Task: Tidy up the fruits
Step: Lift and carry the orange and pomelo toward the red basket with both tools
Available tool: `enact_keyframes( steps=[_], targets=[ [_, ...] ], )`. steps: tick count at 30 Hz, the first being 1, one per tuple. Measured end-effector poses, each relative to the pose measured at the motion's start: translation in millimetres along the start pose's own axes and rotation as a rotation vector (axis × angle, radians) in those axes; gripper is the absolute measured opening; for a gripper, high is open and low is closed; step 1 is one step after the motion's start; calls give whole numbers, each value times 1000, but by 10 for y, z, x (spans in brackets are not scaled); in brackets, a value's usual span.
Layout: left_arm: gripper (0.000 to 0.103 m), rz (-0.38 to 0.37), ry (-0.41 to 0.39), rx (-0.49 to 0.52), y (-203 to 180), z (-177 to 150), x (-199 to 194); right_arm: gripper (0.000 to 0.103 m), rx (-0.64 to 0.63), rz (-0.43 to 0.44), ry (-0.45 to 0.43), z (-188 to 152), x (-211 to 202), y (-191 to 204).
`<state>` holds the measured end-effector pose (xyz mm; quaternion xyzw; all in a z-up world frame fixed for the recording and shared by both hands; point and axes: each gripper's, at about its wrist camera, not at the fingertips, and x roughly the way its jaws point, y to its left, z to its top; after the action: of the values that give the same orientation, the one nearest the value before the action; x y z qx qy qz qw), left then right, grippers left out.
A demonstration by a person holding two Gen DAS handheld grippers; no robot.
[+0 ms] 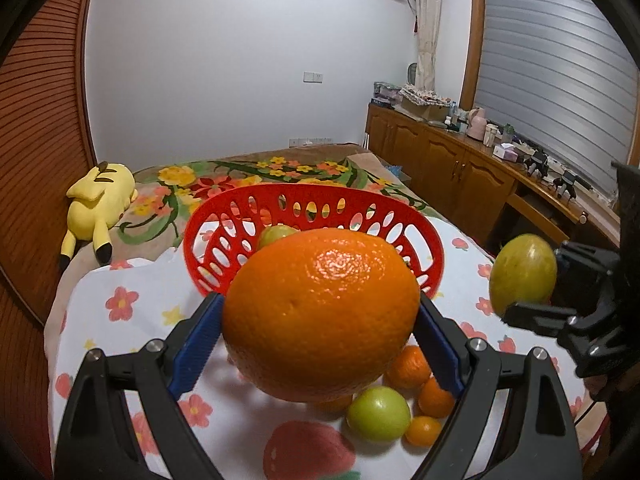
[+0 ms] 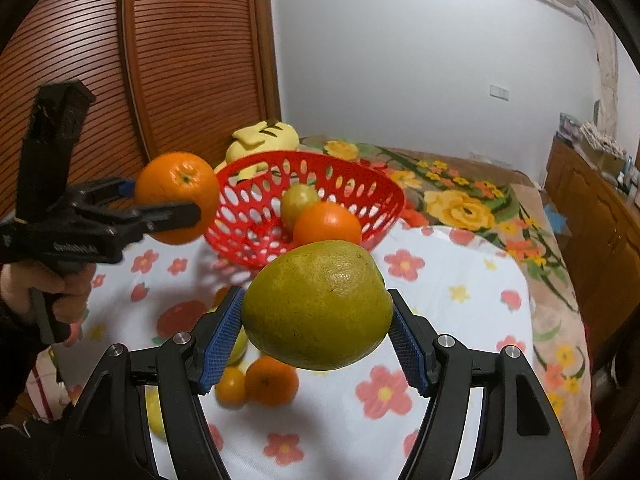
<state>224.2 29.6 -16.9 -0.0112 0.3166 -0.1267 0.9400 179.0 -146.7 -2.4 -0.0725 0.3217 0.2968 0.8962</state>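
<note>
My left gripper (image 1: 320, 316) is shut on a large orange (image 1: 320, 312), held above the flowered cloth just short of the red basket (image 1: 360, 212). The same orange (image 2: 176, 196) shows at the left of the right wrist view, level with the basket rim. My right gripper (image 2: 318, 320) is shut on a green citrus fruit (image 2: 318, 304), also in the air before the red basket (image 2: 352, 184). That fruit (image 1: 522, 272) appears at the right of the left wrist view. Inside the basket lie a green fruit (image 2: 298, 200) and an orange (image 2: 326, 224).
Loose fruit lies on the cloth below the grippers: small oranges (image 1: 408, 366) and a green fruit (image 1: 378, 412). A yellow plush toy (image 1: 100, 200) rests on the bed behind the basket. A wooden cabinet (image 1: 440, 156) runs along the right; a slatted wardrobe door (image 2: 192, 60) stands at the left.
</note>
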Motion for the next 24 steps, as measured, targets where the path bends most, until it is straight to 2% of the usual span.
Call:
enact_keyframes(
  steps=[18, 24],
  targets=[
    [91, 27, 76, 36, -71, 137, 430, 72, -18, 72, 9, 255, 381, -136],
    [91, 34, 113, 19, -30, 145, 577, 72, -24, 85, 18, 289, 459, -166]
  ],
)
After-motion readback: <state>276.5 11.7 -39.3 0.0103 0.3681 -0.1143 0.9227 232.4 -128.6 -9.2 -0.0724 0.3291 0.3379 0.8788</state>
